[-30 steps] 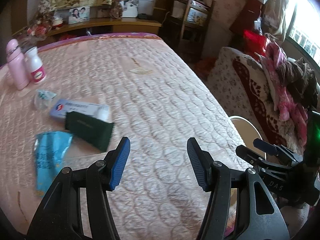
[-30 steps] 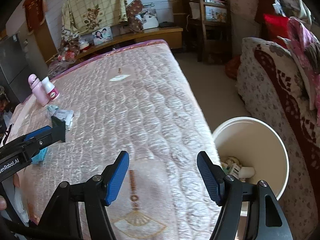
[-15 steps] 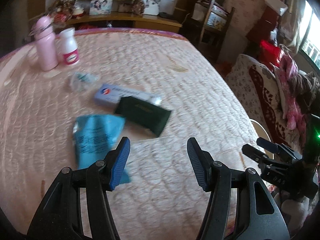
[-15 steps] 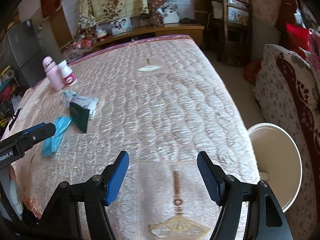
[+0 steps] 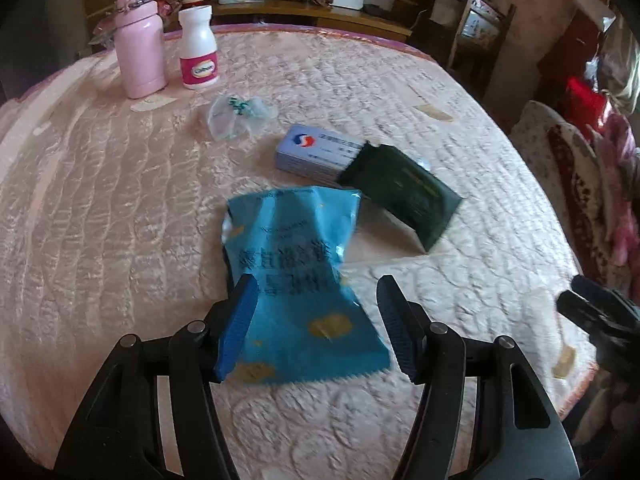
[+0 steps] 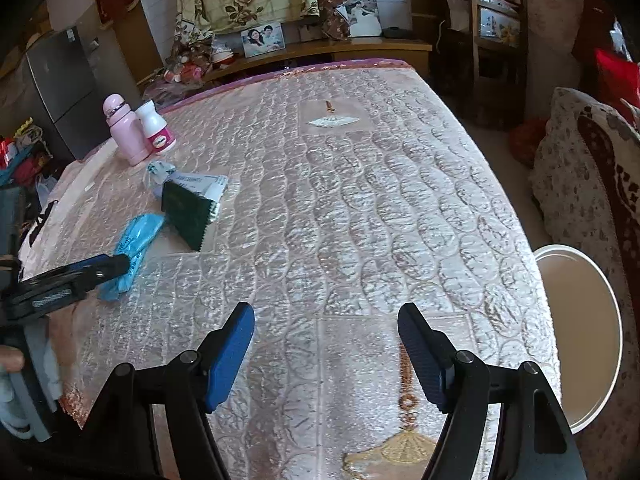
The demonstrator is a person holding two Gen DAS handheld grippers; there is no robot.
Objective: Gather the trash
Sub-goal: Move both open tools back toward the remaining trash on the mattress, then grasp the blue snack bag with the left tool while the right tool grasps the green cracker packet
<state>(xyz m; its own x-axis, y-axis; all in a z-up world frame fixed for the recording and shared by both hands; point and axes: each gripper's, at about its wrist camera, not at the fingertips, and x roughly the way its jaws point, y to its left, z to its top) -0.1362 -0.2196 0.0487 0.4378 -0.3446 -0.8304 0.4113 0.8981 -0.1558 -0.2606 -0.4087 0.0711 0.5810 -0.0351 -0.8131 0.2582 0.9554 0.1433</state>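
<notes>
A blue wrapper (image 5: 294,276) lies flat on the quilted bed (image 5: 120,200). My left gripper (image 5: 316,292) is open, its fingers on either side of the wrapper's near part. Behind it lie a dark green packet (image 5: 404,196), a pale blue box (image 5: 316,152) and a crumpled clear wrapper (image 5: 236,114). My right gripper (image 6: 326,320) is open and empty over the bed's near end. From there I see the blue wrapper (image 6: 134,244), the green packet (image 6: 188,212) and the left gripper's fingers (image 6: 108,266) at it.
A pink bottle (image 5: 140,40) and a white pill bottle (image 5: 198,48) stand at the bed's far left. A white bin (image 6: 580,336) stands on the floor by the bed's right edge. A patterned sofa (image 6: 592,168) is beyond it, shelves and a chair at the back.
My left gripper has swung left and closed in on the blue wrapper, which now lies between its fingers. My right gripper has turned left, away from the bin.
</notes>
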